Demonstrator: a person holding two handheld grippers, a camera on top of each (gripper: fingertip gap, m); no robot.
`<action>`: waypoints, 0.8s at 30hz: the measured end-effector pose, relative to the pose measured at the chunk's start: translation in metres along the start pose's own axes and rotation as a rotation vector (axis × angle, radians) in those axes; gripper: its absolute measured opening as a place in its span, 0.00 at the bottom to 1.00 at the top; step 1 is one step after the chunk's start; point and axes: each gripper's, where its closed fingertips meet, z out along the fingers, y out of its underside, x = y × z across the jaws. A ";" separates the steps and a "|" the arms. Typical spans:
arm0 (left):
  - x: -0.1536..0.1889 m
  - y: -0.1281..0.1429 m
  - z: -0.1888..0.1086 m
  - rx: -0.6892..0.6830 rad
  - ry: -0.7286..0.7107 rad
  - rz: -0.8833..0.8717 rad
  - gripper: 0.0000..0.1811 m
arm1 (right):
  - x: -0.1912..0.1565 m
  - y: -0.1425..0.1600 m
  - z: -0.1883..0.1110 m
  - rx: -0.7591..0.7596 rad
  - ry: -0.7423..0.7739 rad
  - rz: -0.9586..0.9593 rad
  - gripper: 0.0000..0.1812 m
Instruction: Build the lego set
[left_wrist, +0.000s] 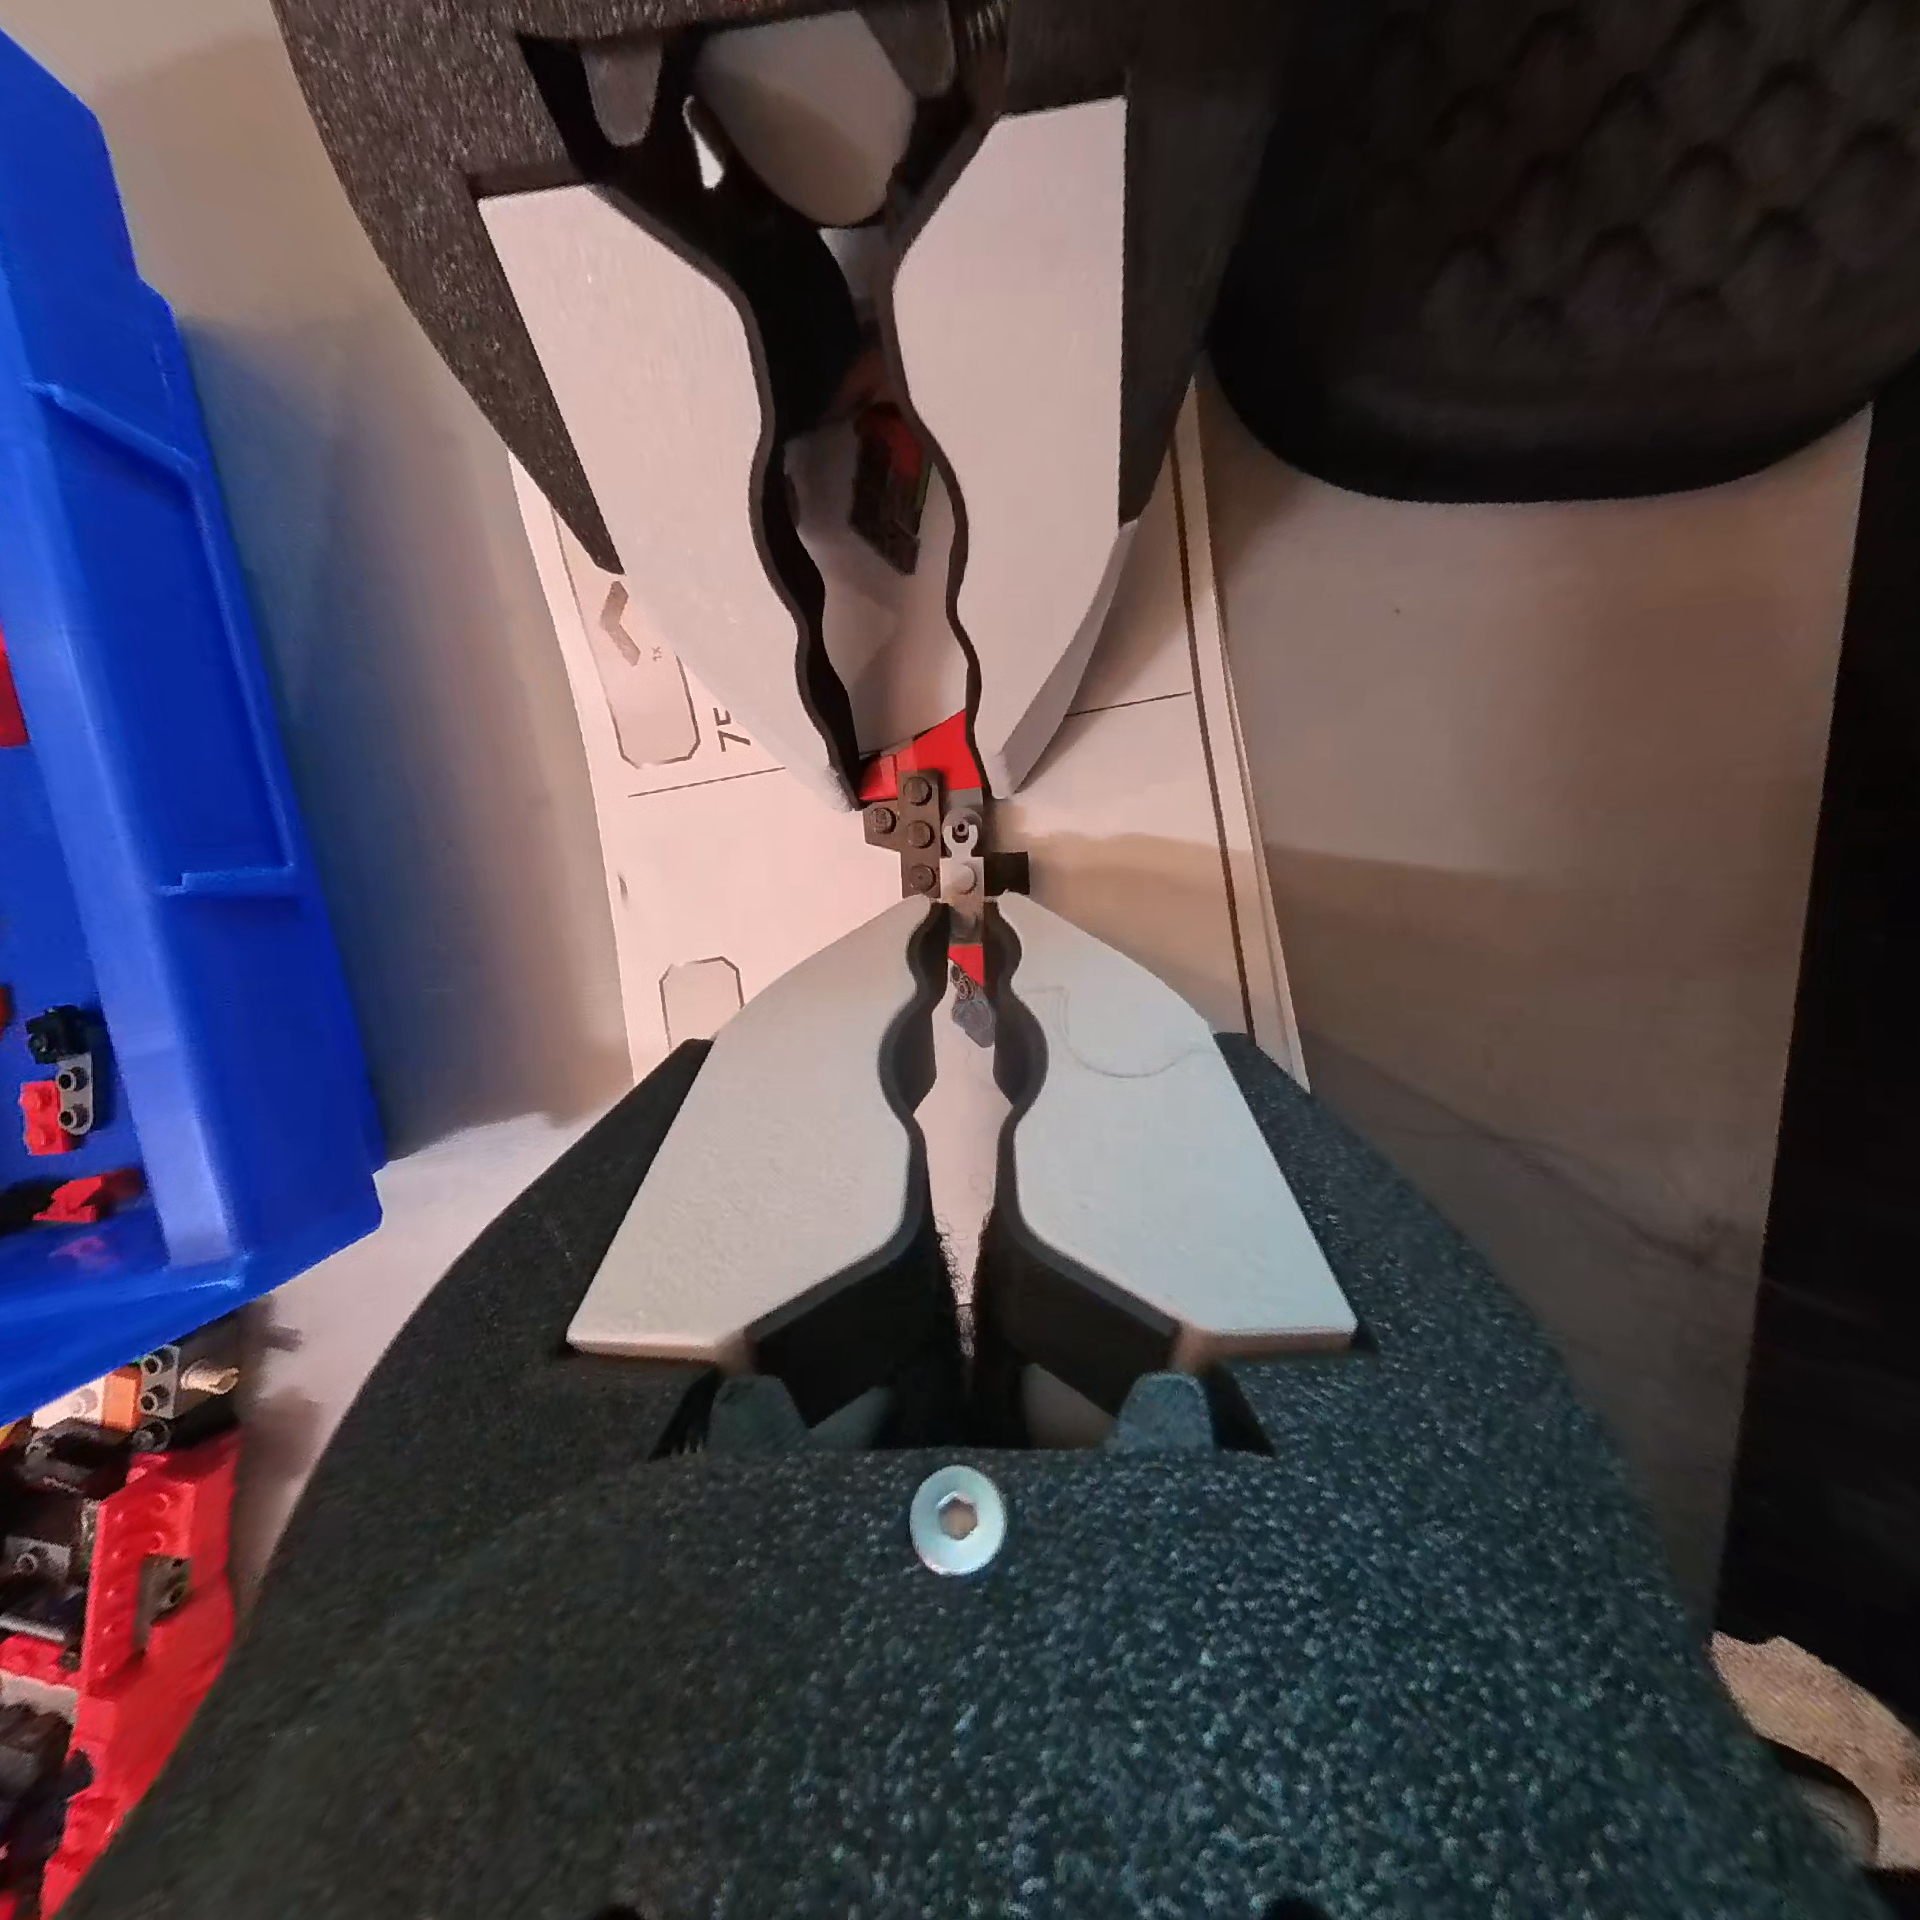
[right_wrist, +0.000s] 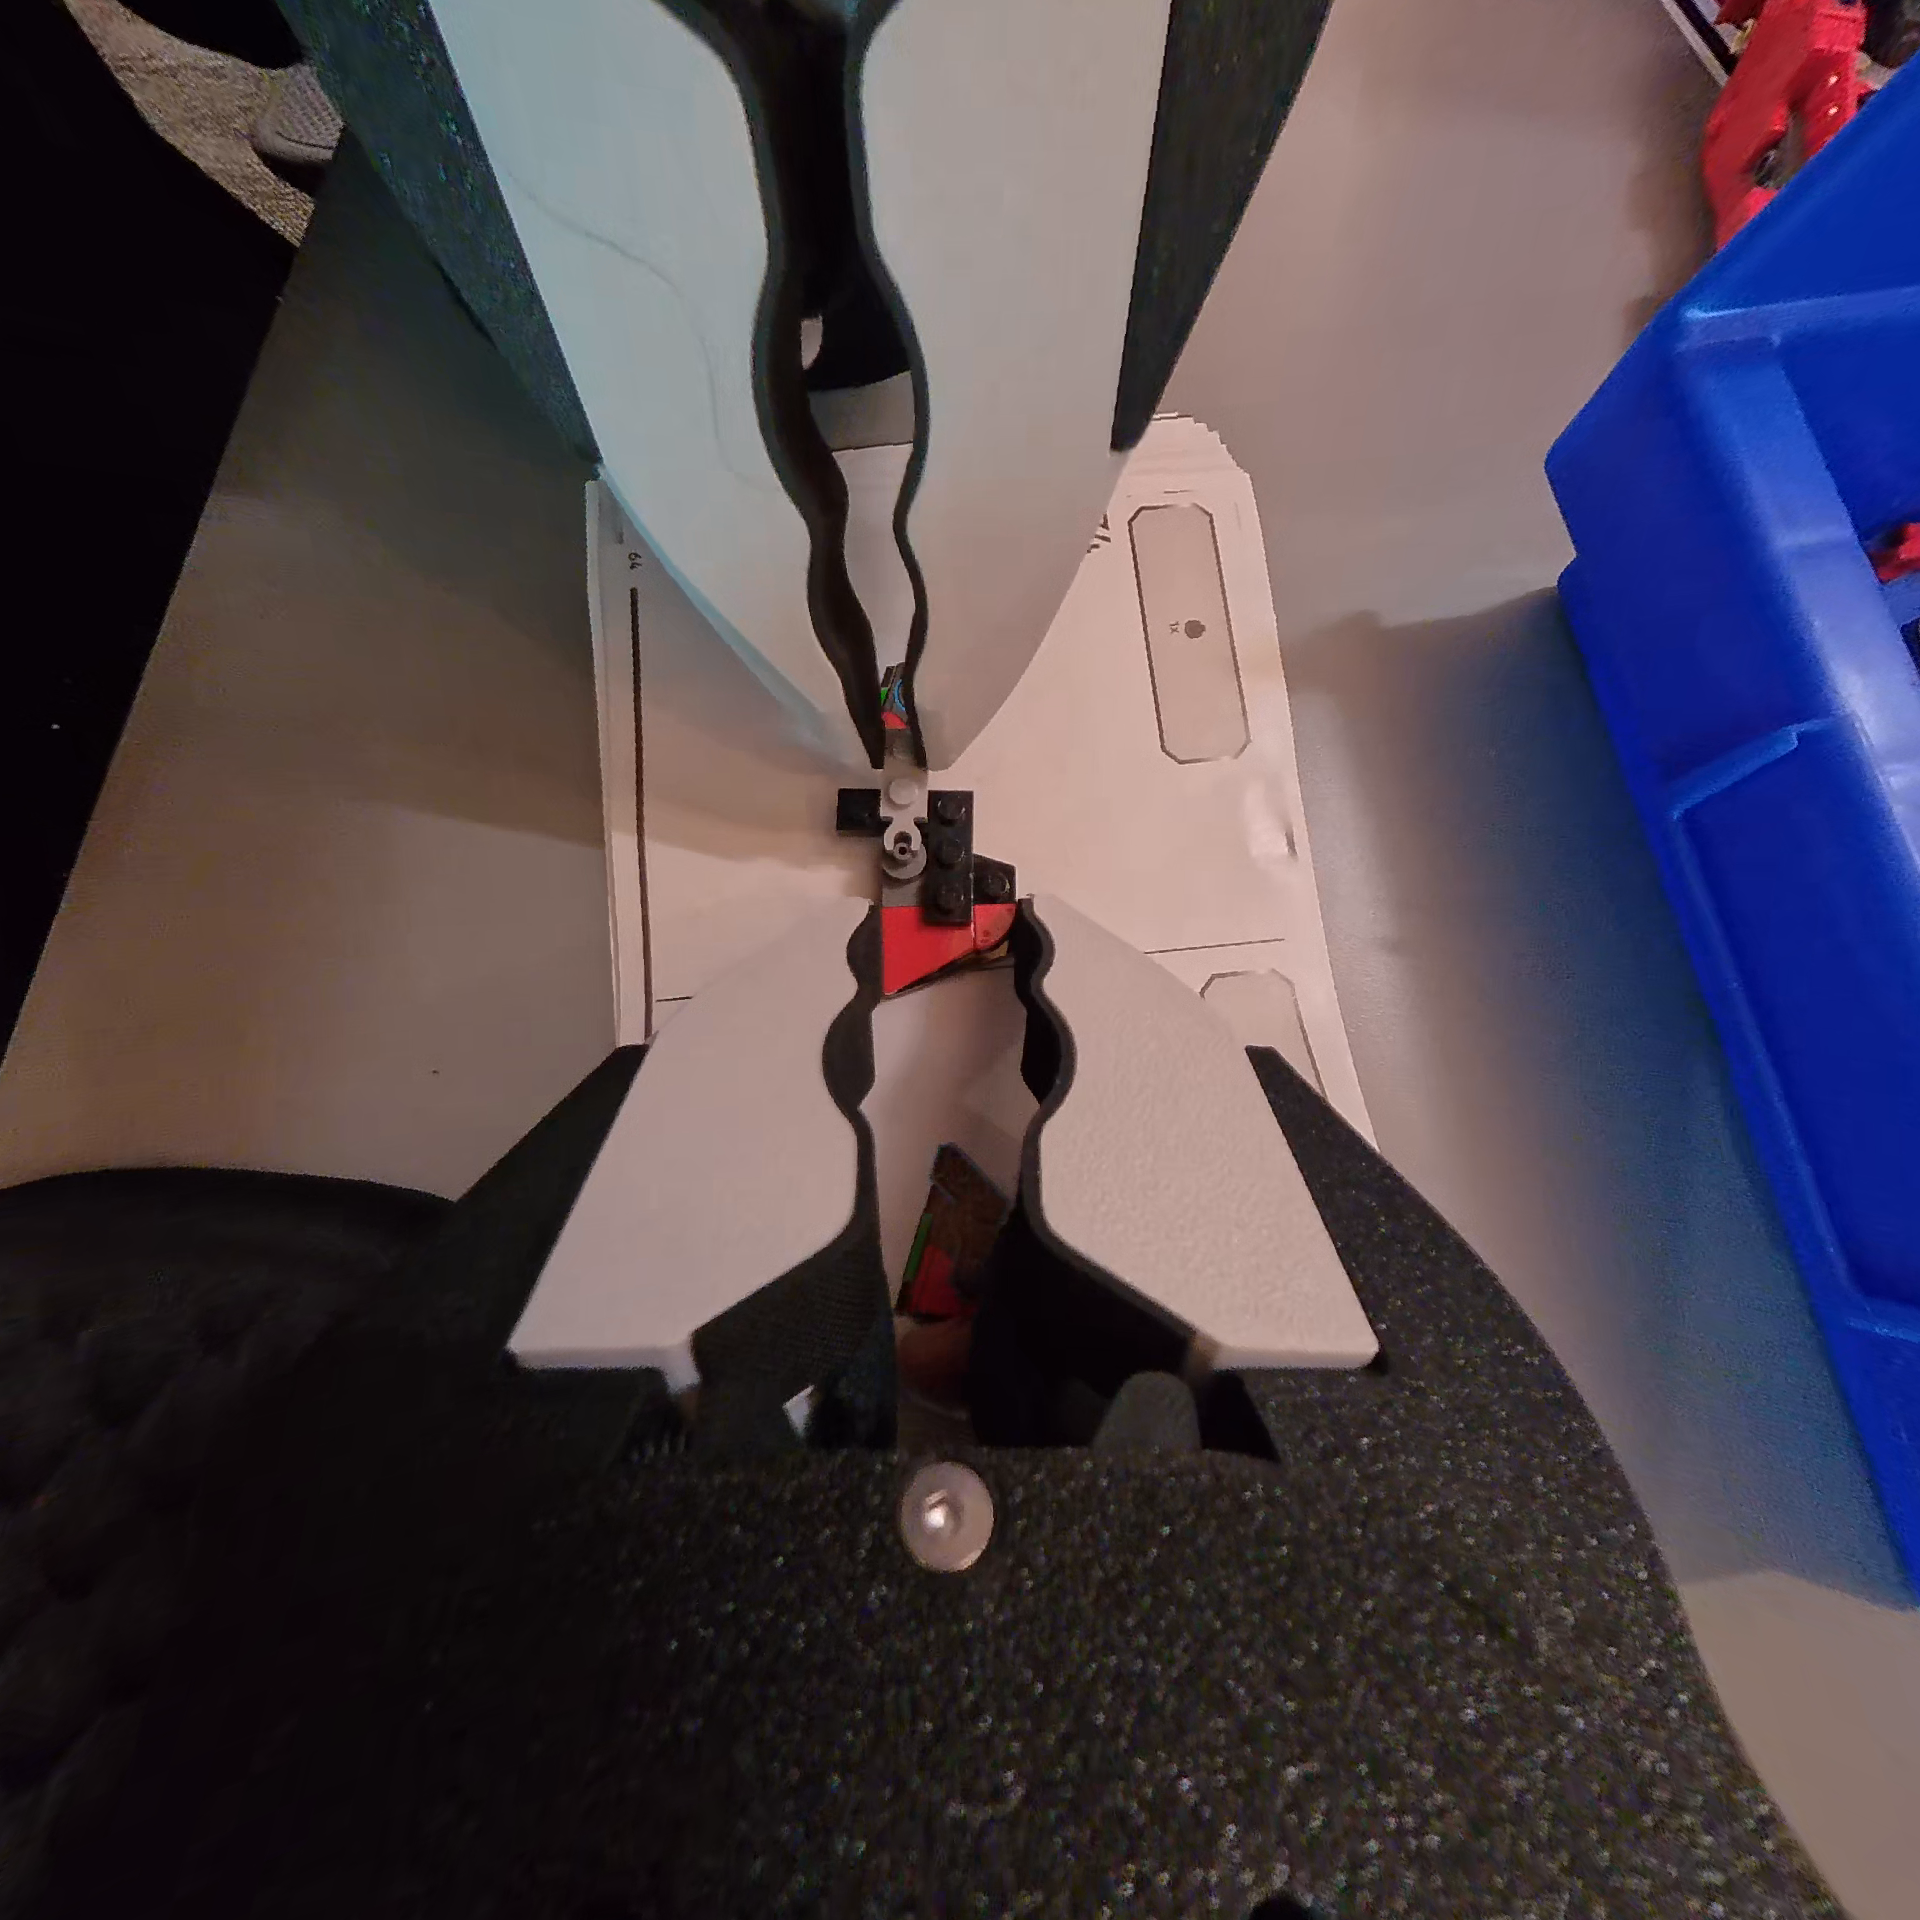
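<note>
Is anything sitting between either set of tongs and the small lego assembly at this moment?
Nothing visible. The left tongs and the right tongs each pinch an opposite end of the lego assembly, held above the instruction booklet. The blue bin is off to the side.

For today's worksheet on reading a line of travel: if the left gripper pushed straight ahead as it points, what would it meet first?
The small lego assembly it grips already fills that line; just beyond, the right gripper faces it tip to tip.
</note>
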 end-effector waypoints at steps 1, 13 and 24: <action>0.000 0.000 0.000 -0.001 -0.002 0.001 0.03 | 0.000 0.000 0.000 0.001 0.000 0.001 0.13; 0.000 0.000 0.001 -0.054 -0.004 0.017 0.03 | 0.000 0.000 0.000 0.002 0.003 0.010 0.13; 0.001 0.000 0.004 -0.084 0.008 0.010 0.03 | 0.000 0.000 0.000 -0.002 0.009 0.012 0.13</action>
